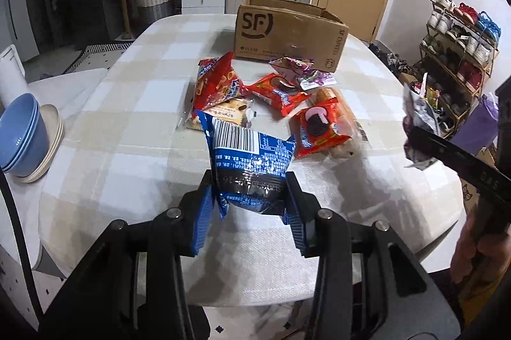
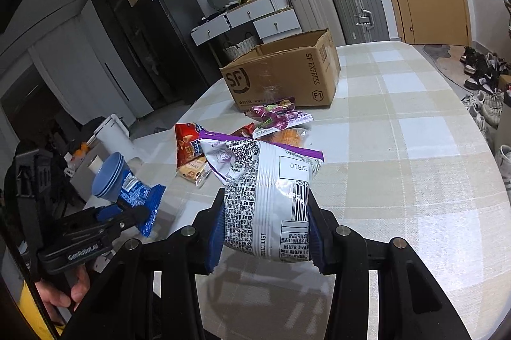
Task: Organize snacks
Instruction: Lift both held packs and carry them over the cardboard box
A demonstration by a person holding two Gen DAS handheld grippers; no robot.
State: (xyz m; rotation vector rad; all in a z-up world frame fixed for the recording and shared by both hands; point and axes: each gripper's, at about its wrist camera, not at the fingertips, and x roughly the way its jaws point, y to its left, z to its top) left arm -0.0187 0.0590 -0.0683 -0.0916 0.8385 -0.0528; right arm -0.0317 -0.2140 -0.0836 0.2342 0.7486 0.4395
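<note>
Slippage was the main risk. Left claw (image 1: pixel 250 196) was clenched on only the lower edge of a blue snack packet (image 1: pixel 247 154), lifted above the surface (image 1: pixel 127 129); the glossy film could slide free on the way to the cardboard box (image 1: pixel 287 33). Loose snacks (image 1: pixel 278 90) lay between, near the box, and a low pass might scatter them. Right claw (image 2: pixel 265 231) gripped a white-and-purple bag (image 2: pixel 268 196), puffy enough to squirm out.
</note>
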